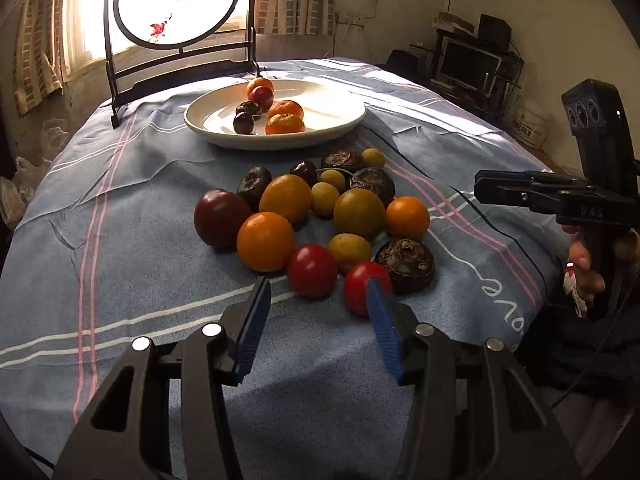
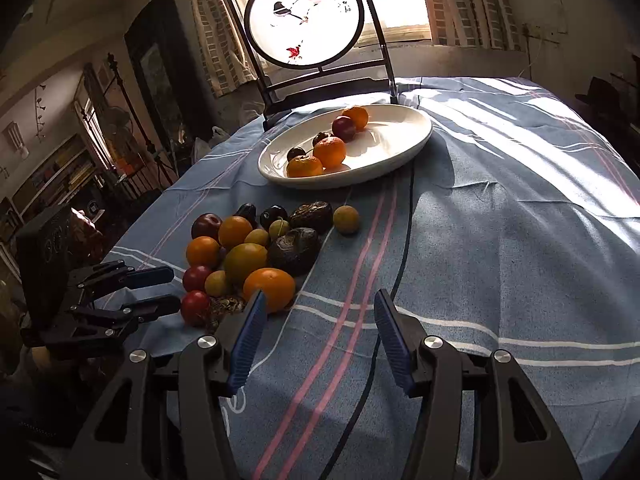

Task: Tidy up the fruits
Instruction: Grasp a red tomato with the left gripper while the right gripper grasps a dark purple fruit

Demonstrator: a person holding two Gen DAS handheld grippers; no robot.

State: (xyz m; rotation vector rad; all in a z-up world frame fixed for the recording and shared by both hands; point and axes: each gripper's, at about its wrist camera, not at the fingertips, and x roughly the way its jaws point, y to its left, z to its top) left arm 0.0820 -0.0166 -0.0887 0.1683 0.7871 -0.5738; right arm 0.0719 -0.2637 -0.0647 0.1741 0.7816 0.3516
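Observation:
A pile of loose fruit (image 1: 320, 212) lies on the blue striped cloth: oranges, red and dark plums, small yellow-green fruits, wrinkled dark ones. It also shows in the right wrist view (image 2: 248, 260). A white plate (image 1: 340, 120) farther back holds several fruits; it also shows in the right wrist view (image 2: 400, 140). My left gripper (image 1: 318, 288) is open, just in front of two red fruits (image 1: 312, 270); its right finger overlaps one. My right gripper (image 2: 318, 300) is open and empty over the cloth, right of the pile, and shows side-on in the left wrist view (image 1: 500, 190).
A dark framed round screen with a bird painting (image 1: 176, 0) stands behind the plate at the table's far edge, against a bright window. Furniture and shelves line the room's sides. The cloth (image 2: 500, 240) right of the pile is bare.

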